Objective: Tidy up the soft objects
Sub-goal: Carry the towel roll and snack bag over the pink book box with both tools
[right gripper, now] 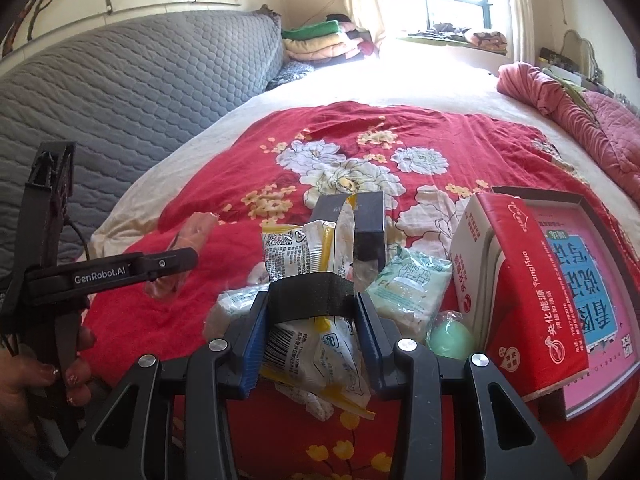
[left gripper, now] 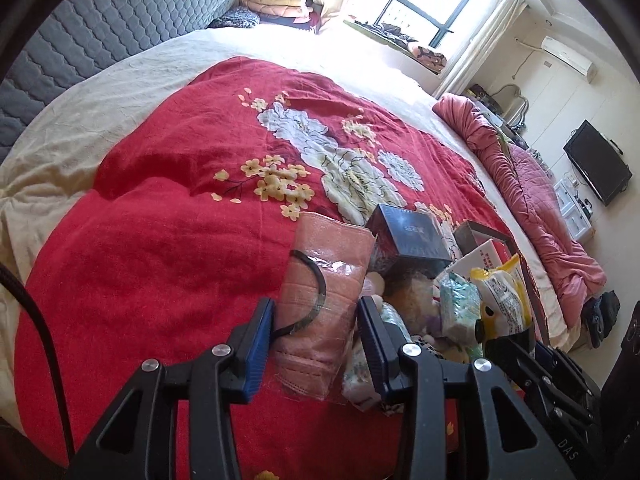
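My left gripper (left gripper: 316,336) is shut on a pink folded towel in clear wrap (left gripper: 324,300) with a black band, held just over the red floral blanket (left gripper: 168,248). The towel also shows in the right wrist view (right gripper: 180,256), beside the left gripper's body (right gripper: 108,274). My right gripper (right gripper: 310,336) is shut on a yellow-and-white soft packet (right gripper: 316,344) with a black strap (right gripper: 310,292) across it. A pile lies ahead: green-white tissue pack (right gripper: 412,292), dark box (right gripper: 360,220), green ball (right gripper: 450,338).
A red-and-white tissue box (right gripper: 516,280) leans in a tray with a pink book (right gripper: 592,280) at the right. A grey quilted headboard (right gripper: 120,92) runs along the left. A pink quilt (left gripper: 532,200) lies along the bed's right edge. Folded blankets (right gripper: 316,40) are stacked by the window.
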